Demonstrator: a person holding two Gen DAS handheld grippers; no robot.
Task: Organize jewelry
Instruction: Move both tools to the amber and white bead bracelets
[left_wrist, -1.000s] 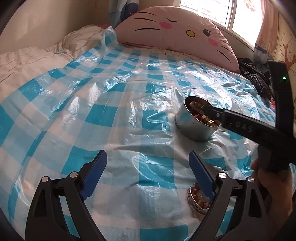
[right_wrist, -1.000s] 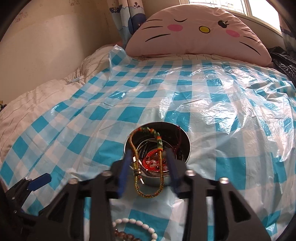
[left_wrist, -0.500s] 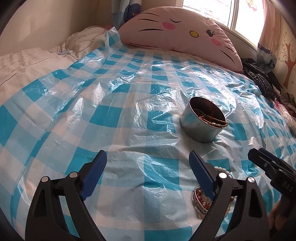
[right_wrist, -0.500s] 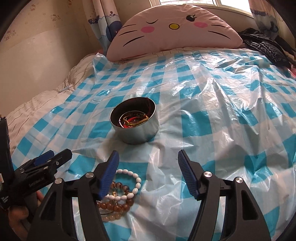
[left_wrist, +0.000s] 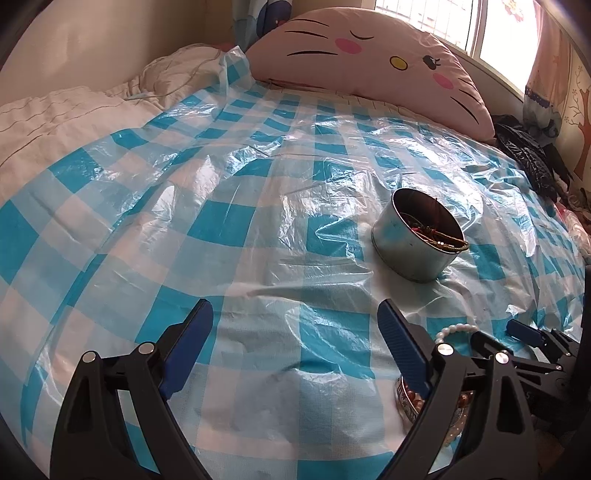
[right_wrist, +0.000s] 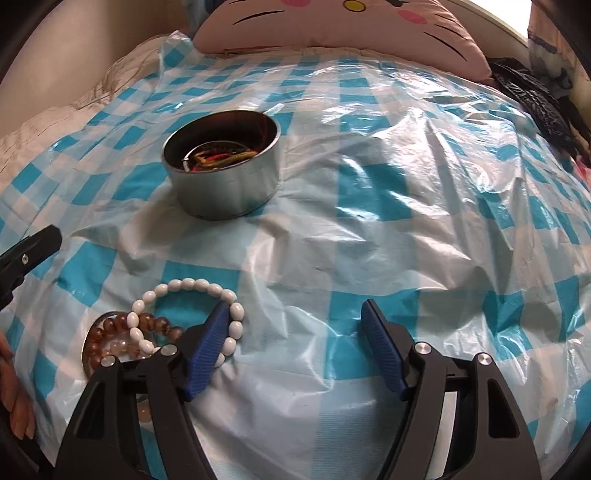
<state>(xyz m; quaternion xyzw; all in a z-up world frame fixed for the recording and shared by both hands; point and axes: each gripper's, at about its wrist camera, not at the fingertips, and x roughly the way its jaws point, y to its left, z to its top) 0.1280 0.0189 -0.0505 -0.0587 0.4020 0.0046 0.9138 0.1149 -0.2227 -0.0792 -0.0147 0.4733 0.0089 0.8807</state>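
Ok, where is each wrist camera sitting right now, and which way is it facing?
Left wrist: low over the blue-checked plastic sheet, facing the pink cat-face pillow; left gripper jaws open and empty, right gripper at the right edge.
Right wrist: low, facing the same pillow; right gripper jaws open over the sheet, left jaw beside the white bead bracelet; left gripper tip at left.
Shared: round metal tin of cords, white and brown bead bracelets, pillow.
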